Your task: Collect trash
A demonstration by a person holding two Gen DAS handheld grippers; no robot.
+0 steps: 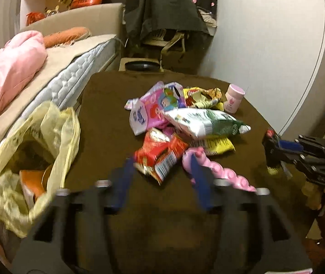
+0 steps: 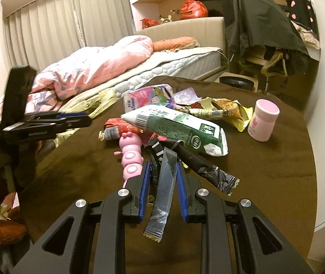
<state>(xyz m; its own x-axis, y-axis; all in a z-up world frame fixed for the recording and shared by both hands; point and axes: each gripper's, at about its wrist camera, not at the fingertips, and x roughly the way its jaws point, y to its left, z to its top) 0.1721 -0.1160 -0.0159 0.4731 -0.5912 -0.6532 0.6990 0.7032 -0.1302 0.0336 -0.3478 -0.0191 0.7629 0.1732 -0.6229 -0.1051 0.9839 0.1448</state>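
Both grippers tilt down over the table (image 2: 276,171): right gripper (image 2: 162,173) clenches a silver wrapper (image 2: 162,196), left gripper (image 1: 162,166) released.

The left gripper (image 1: 162,166) is being held angled downward with its jaws standing apart, nothing being pressed between the pads. The right gripper (image 2: 162,171) is being kept angled downward, its jaws being clamped narrowly.
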